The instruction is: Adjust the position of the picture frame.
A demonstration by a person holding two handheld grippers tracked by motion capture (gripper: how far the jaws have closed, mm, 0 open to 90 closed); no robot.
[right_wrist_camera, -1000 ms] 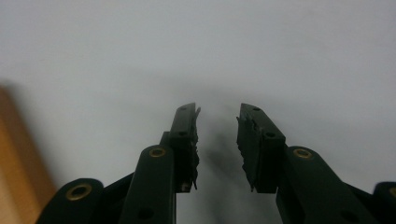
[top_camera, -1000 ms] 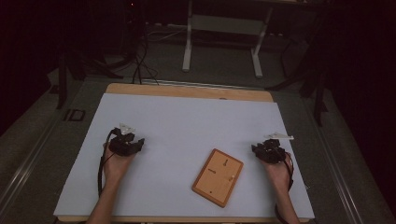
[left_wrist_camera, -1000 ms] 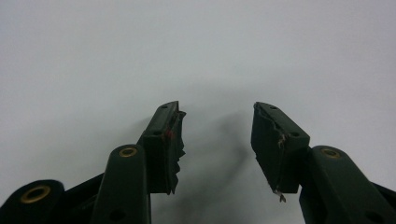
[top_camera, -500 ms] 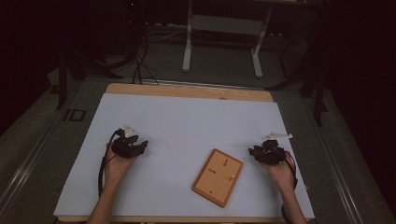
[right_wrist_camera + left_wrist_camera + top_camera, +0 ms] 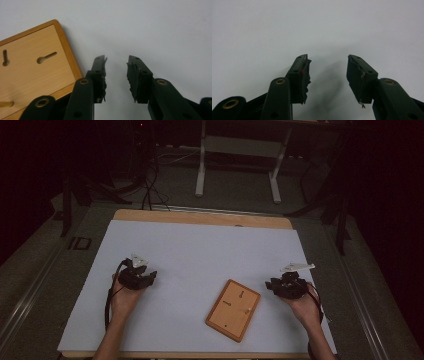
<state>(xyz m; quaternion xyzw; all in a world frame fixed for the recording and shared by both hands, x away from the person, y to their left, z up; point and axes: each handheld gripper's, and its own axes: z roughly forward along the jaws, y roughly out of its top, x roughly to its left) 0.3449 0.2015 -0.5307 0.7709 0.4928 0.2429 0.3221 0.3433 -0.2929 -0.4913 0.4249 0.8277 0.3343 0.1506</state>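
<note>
White table surface [image 5: 200, 265] bears no legible writing. Wooden board [image 5: 233, 309] lies just beside my right gripper [image 5: 116, 62]; left gripper [image 5: 327, 60] over bare sheet; both jaws apart, empty.

A white sheet [image 5: 200, 270] covers most of a wooden table [image 5: 200, 216], whose bare edge shows along the far side. A flat wooden board [image 5: 233, 310] with keyhole slots lies on the sheet, near and right of centre. Beyond the table, a white metal frame [image 5: 202, 165] stands on dark floor beside black cables [image 5: 147, 185].
</note>
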